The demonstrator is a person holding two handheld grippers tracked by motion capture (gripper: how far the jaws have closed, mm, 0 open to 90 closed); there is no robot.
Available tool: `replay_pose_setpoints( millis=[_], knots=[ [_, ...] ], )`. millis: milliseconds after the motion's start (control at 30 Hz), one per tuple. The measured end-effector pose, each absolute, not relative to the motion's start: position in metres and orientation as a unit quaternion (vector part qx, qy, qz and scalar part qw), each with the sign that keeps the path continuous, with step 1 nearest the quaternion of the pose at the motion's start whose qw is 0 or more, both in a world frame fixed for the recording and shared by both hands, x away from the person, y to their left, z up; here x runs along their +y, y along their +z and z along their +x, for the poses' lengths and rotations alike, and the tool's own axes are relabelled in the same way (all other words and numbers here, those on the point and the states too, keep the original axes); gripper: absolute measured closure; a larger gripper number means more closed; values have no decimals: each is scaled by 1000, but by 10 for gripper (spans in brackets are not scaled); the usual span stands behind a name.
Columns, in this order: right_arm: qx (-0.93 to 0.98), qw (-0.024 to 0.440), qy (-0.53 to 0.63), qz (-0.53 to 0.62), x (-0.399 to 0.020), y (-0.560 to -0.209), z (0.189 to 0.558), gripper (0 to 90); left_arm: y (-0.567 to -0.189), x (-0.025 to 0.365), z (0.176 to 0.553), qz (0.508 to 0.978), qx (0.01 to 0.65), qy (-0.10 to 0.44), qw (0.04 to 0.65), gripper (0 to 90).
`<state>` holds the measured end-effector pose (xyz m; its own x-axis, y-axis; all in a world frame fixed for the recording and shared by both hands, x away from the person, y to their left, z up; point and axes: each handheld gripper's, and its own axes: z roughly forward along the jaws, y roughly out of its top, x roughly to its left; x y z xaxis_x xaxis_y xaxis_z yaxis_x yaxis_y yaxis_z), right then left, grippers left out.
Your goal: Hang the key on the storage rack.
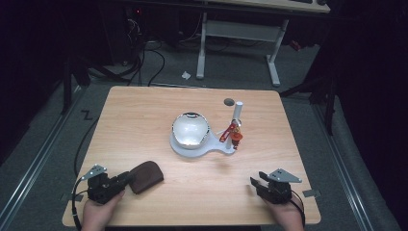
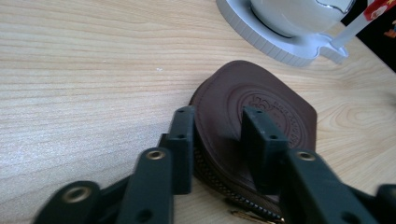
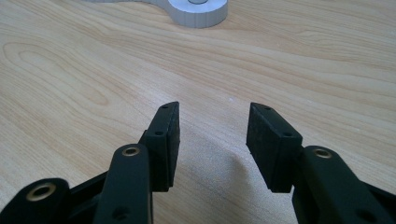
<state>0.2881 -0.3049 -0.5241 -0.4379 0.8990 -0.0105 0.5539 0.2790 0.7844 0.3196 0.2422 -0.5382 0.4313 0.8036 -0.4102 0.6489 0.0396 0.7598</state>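
A brown leather zip pouch (image 1: 146, 175) lies flat near the table's front left. My left gripper (image 1: 127, 179) reaches it from the left. In the left gripper view its near, zippered end (image 2: 261, 100) sits between the jaws of my left gripper (image 2: 219, 116): one jaw stands at the pouch's left edge, the other over its embossed top, and I see no squeeze on the leather. My right gripper (image 1: 255, 182) rests near the front right edge. In the right gripper view, that gripper (image 3: 215, 112) stands open over bare wood with nothing between its fingers.
In the middle of the wooden table (image 1: 144, 106) stands a white base (image 1: 192, 149) carrying a shiny bowl (image 1: 191, 129), with a white post (image 1: 237, 111) and a red part (image 1: 231, 132) at its right. A round hole (image 1: 229, 101) lies behind them. Desk legs and cables stand beyond the far edge.
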Motion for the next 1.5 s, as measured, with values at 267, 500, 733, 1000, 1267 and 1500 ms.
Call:
replay_pose_setpoints(
  millis=[267,500,733,1000,1267,1500],
  knots=[
    [763,237,368,476,-305,-524,288,549,-536,234,314,711,506,118,475,821],
    [761,238,370,477,-306,-523,287,549,-527,228,311,719,482,137,481,868],
    [758,237,373,480,-309,-523,288,549,-517,227,305,709,465,156,507,871],
    [751,241,379,484,-309,-521,290,550,-508,229,300,692,458,177,529,872],
    [753,240,374,485,-307,-524,291,551,-500,231,296,682,453,195,540,873],
    [753,239,375,485,-307,-525,292,552,-497,232,294,677,452,205,544,873]
  ],
)
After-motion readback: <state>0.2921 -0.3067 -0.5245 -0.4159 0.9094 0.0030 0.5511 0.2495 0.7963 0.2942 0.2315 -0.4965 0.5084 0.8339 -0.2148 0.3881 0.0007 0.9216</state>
